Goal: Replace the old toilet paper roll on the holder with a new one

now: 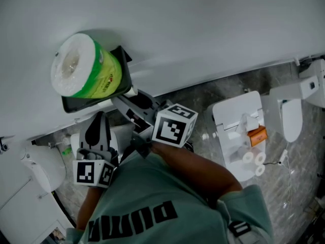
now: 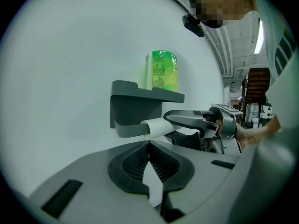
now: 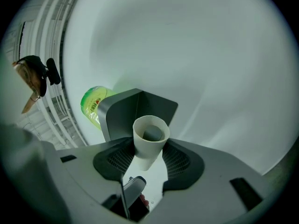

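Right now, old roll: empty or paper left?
Empty: the old roll is a bare cardboard tube, no paper wound on it, clamped in the right gripper jaws.

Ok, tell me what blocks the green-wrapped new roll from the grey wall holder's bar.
The empty pale cardboard tube, gripped by the right gripper, sits over the bar, under the shelf holding the green-wrapped roll.

Your roll [image 1: 84, 65] is white in a green wrapper. The holder [image 2: 135, 104] is dark grey, the core [image 3: 148, 146] off-white, the cubes [image 1: 175, 127] have black-and-white squares, and your shirt [image 1: 152, 187] is grey-green with black lettering.
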{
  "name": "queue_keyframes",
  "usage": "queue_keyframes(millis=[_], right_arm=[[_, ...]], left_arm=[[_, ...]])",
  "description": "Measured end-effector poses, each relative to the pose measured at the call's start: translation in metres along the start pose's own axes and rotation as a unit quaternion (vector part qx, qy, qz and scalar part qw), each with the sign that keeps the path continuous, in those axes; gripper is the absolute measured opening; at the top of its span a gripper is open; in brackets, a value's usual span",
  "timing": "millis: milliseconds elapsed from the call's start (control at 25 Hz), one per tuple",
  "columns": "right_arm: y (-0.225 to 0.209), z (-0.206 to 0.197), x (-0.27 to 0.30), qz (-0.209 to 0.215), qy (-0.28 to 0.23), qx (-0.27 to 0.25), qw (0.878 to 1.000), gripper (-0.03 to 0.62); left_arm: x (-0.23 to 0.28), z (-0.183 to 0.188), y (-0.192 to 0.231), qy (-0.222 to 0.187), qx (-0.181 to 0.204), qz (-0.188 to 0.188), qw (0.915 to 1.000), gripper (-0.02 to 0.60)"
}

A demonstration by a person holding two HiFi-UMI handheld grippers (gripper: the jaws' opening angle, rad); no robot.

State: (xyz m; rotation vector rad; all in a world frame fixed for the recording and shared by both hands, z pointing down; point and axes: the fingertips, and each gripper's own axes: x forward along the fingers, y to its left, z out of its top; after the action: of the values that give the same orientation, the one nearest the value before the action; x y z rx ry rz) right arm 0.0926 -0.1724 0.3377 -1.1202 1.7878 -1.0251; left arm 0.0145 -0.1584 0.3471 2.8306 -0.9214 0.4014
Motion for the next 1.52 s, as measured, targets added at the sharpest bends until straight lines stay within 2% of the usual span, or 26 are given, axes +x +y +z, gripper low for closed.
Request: queue_keyframes(millis=[640,1520], right_arm=[[-0.007,0.027,-0.022,-0.011,0.004,-0.013,1.000,0.189],[-0.008,0.059,-0.068,-0.051,-0.048,-0.039,0.997,0.189]], left_arm=[[0.020,0.004,-0.026,-0.012,-0.011,-0.004,0.9999,0.005],[0.030,0.003,-0.060,-0.019,-0.013,-0.042,0.9989,0.005]])
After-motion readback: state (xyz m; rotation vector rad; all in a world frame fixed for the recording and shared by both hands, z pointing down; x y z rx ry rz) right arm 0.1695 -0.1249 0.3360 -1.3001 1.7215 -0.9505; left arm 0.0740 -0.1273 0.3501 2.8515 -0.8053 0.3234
